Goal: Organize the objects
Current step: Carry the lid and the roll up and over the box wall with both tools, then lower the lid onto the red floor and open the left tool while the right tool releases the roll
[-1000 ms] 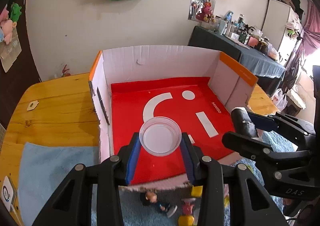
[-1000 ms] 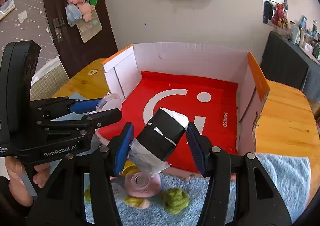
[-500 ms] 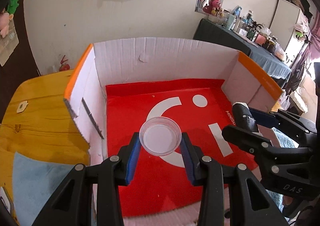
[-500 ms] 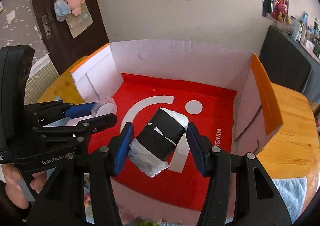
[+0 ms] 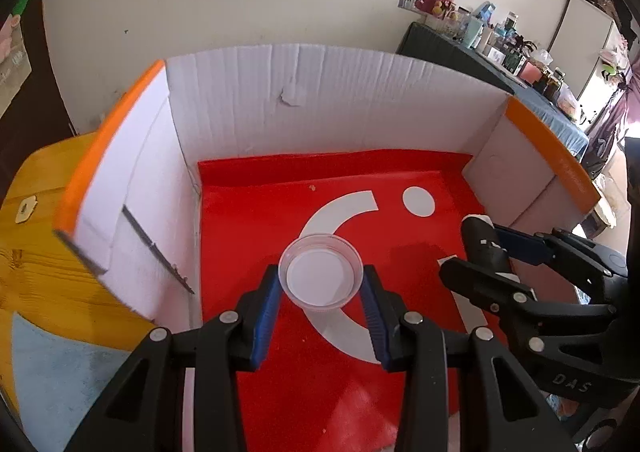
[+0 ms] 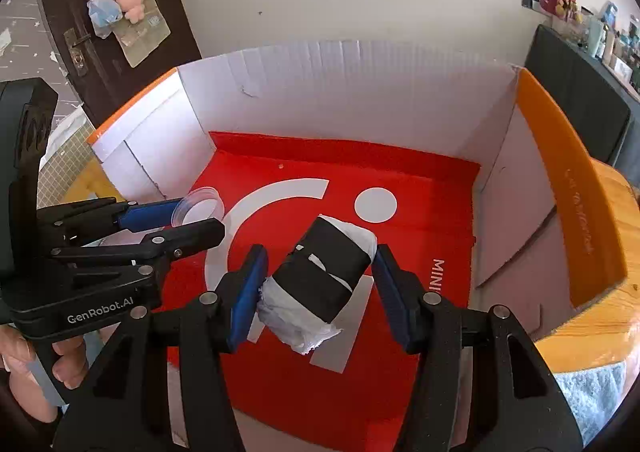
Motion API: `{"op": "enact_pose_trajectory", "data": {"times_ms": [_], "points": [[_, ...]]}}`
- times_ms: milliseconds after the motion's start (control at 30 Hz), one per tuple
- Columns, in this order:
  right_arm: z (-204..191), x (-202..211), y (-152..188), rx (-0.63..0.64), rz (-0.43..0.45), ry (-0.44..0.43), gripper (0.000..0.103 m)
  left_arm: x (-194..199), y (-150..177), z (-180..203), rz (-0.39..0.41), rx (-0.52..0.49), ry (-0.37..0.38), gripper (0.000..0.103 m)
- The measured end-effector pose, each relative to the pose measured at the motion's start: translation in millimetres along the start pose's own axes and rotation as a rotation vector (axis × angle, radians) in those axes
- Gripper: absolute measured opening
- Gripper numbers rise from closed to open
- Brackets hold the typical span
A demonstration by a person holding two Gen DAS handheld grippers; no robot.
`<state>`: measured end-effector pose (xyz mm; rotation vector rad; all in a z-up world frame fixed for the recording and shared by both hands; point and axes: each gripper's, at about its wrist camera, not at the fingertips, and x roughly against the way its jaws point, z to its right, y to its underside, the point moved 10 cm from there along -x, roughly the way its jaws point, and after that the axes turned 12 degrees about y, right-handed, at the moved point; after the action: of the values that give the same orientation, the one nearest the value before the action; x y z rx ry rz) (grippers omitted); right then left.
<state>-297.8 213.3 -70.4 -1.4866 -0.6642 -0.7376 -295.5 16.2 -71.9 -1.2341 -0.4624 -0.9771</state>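
My left gripper [image 5: 321, 284] is shut on a clear round plastic dish [image 5: 321, 272] and holds it above the red floor of an open cardboard box [image 5: 336, 111]. My right gripper [image 6: 318, 280] is shut on a black-and-white wrapped bundle [image 6: 320, 280], also above the red box floor [image 6: 400, 236]. In the left wrist view the right gripper and its bundle [image 5: 482, 248] sit to the right. In the right wrist view the left gripper with the dish [image 6: 198, 207] sits to the left.
The box has white inner walls and orange-edged side flaps [image 6: 560, 187]. It stands on a wooden table [image 5: 36, 252] with a light blue cloth [image 5: 60, 372] at the near left. A dark door [image 6: 100, 23] with hanging toys stands behind.
Both grippers have moved forward over the box's near edge and now hover inside it. The toys on the cloth have dropped out of view. Both grips are unchanged.
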Motion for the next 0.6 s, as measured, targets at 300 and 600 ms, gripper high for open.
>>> {"op": "enact_pose_trajectory", "data": {"times_ms": [300, 600], "points": [[4.6, -6.2, 13.7, -0.021, -0.059, -0.026, 0.053, -10.2, 1.5, -5.7, -0.02, 0.01, 0.003, 0.042], [-3.7, -9.2, 28.7, -0.003, -0.108, -0.04, 0.053, -13.2, 5.1, -9.9, -0.043, 0.009, -0.016, 0.042]]}}
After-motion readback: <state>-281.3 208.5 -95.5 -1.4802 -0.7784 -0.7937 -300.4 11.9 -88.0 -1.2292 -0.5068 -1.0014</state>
